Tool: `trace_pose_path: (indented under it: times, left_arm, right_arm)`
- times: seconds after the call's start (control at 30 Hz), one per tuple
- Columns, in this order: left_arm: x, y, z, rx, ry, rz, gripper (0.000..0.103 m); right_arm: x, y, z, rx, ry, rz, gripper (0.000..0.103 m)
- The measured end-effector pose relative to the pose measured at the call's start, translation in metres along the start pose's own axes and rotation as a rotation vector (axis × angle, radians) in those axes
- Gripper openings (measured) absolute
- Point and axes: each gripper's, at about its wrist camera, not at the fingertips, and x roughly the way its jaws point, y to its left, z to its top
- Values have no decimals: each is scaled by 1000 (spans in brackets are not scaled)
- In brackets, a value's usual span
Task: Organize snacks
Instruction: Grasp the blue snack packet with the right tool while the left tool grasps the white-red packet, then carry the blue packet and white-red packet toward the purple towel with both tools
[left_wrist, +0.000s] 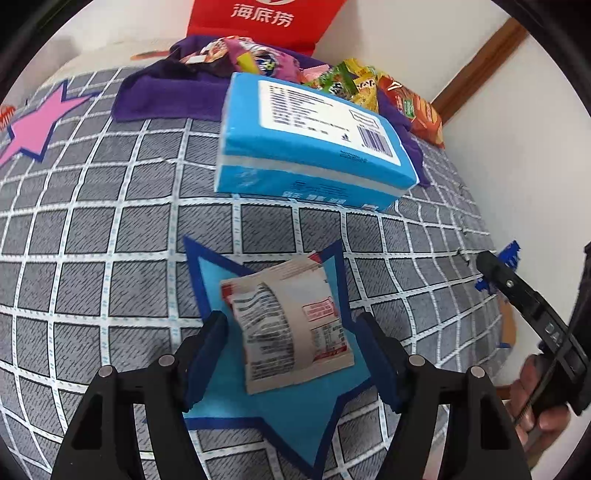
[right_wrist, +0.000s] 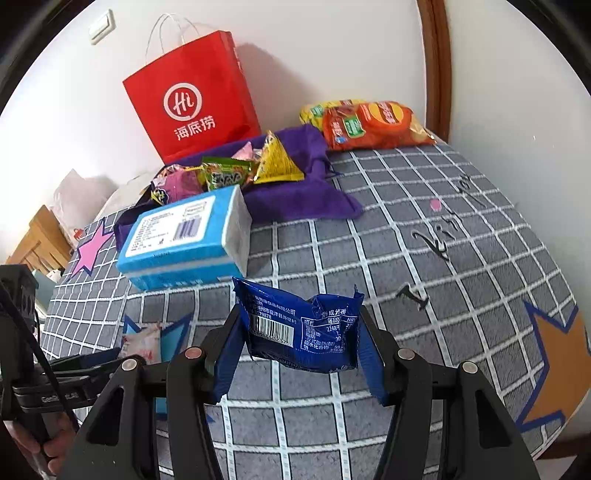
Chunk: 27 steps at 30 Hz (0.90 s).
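My left gripper (left_wrist: 291, 350) is open over a white and red snack packet (left_wrist: 291, 325) that lies on the light blue star patch (left_wrist: 288, 410); the fingers stand on either side of it, apart from it. My right gripper (right_wrist: 299, 343) is shut on a dark blue snack packet (right_wrist: 301, 332) and holds it above the grey checked cloth (right_wrist: 406, 229). The white packet also shows in the right wrist view (right_wrist: 142, 343), at the lower left. Several loose snacks (right_wrist: 229, 170) lie on a purple towel (right_wrist: 295, 199) at the back.
A blue box (left_wrist: 314, 140) (right_wrist: 184, 236) lies in front of the towel. A red paper bag (right_wrist: 192, 99) stands against the wall. Orange and yellow chip bags (right_wrist: 373, 123) lie at the back right. A pink star (left_wrist: 35, 125) and an orange star (right_wrist: 557, 365) mark the cloth.
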Motion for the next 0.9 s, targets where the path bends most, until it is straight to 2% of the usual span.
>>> trace_pose_path:
  times: [0.2, 0.37, 0.5, 0.63, 0.9]
  left_arm:
    - [11, -22, -4, 66, -60, 135, 69]
    - [16, -29, -7, 96, -94, 233, 60]
    - [14, -22, -5, 73, -105, 207, 56]
    - [7, -8, -7, 19, -99, 133, 54]
    - [-1, 1, -9, -24, -100, 89, 54]
  right_arm:
    - [-5, -13, -5, 30, 2, 2, 57]
    - [-10, -15, -12, 22, 10, 10, 57]
    - [-10, -12, -17, 14, 20, 19, 57]
    - [-6, -7, -21, 10, 42, 24, 57]
    - [-11, 7, -18, -9, 38, 35, 57]
